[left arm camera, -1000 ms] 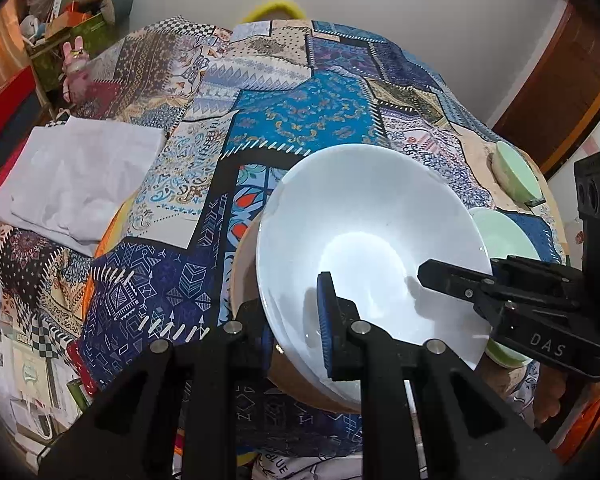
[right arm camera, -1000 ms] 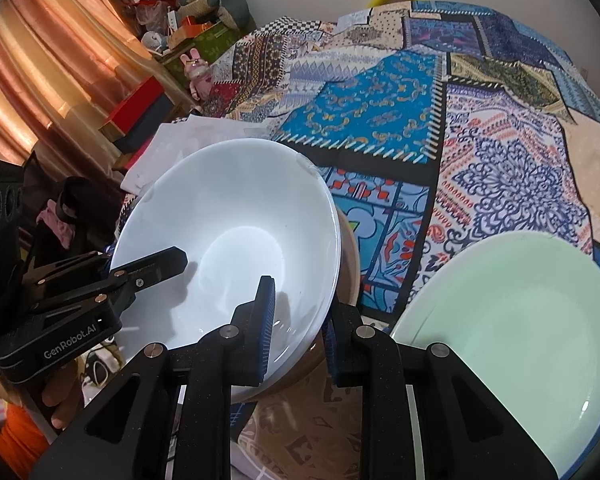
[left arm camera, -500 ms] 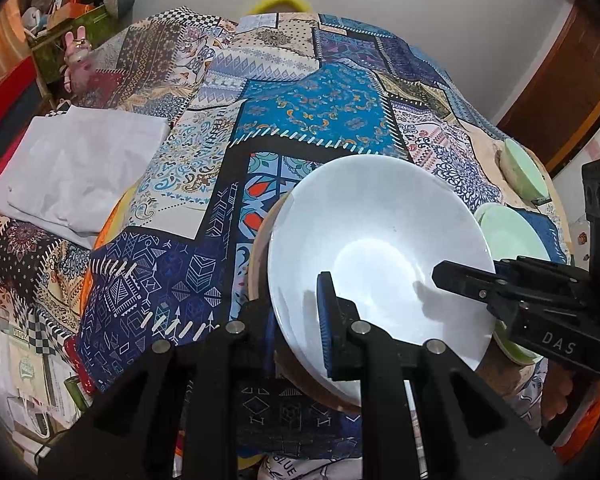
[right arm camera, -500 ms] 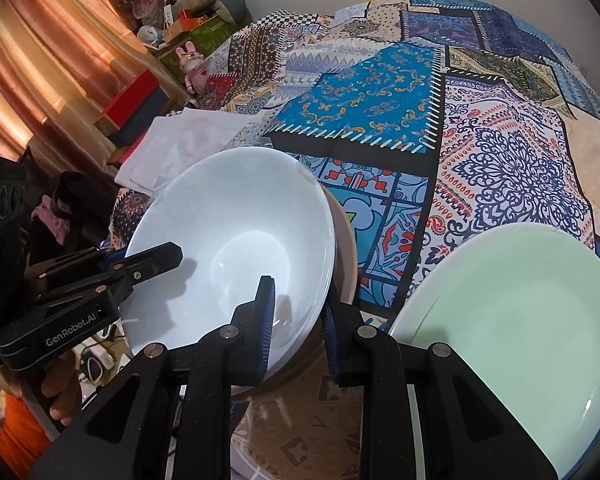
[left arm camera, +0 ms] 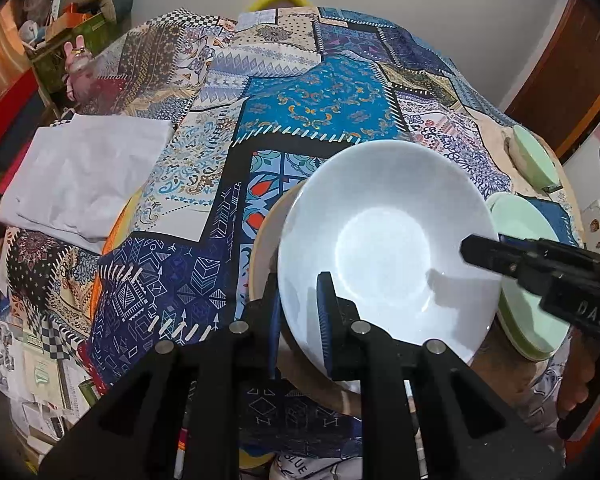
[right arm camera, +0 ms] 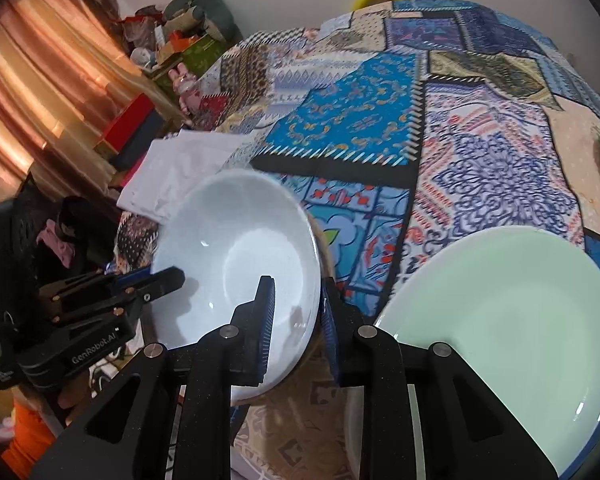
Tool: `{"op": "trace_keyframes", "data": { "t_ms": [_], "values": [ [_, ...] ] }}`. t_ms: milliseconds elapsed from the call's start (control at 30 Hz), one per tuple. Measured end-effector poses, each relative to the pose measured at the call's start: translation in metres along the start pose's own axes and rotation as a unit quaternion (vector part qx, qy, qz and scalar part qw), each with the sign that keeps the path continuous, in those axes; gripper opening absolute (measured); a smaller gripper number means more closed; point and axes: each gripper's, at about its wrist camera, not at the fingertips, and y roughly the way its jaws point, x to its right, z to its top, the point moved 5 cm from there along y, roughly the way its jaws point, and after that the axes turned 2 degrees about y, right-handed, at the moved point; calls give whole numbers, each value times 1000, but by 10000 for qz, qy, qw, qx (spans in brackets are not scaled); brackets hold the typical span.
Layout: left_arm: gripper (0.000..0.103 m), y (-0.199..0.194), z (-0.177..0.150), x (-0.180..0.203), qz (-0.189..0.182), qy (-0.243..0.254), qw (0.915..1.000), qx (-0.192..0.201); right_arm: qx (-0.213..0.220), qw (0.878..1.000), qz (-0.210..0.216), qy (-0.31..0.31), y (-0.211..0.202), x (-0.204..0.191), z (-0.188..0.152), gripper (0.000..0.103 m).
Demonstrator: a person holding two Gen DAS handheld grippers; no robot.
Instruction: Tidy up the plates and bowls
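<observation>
Left wrist view: both tools, left tool (left arm camera: 298,312) and right tool (right arm camera: 296,316), pinch the empty white bowl's (left arm camera: 384,240) rim.

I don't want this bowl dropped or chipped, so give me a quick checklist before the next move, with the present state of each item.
1. Left gripper clamped on the white bowl rim: ok, one pad inside, one outside.
2. Right gripper clamped on the opposite rim: cannot tell; the rim sits between its jaws, which look slightly parted.
3. Bowl seated on the tan dish beneath: cannot tell, contact is hidden.
4. Bowl clear of the green plate: ok, cloth shows between them in the right wrist view.
5. Bowl empty: ok.
6. Free patchwork cloth beyond the bowl: ok.
</observation>
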Motion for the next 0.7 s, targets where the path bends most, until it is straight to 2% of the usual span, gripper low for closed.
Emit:
{"op": "trace_keyframes", "data": {
  "t_ms": [300,433,567,700],
  "values": [
    [18,-8,3,2,179,47,9998,-9,157,9997,-129,-166,-19,9,1,25],
    [32,-8,2,8,202,171,9996,-120,225,9993,-180,-225,-32,19,-1,27],
    [34,-11,4,14,351,268,9988,-212,424,9966,-588,-385,-51,38,-4,30],
    [40,-26,10,15,453,259,9986,19,572,9946,-809,-297,-74,66,-6,34]
  ]
}}
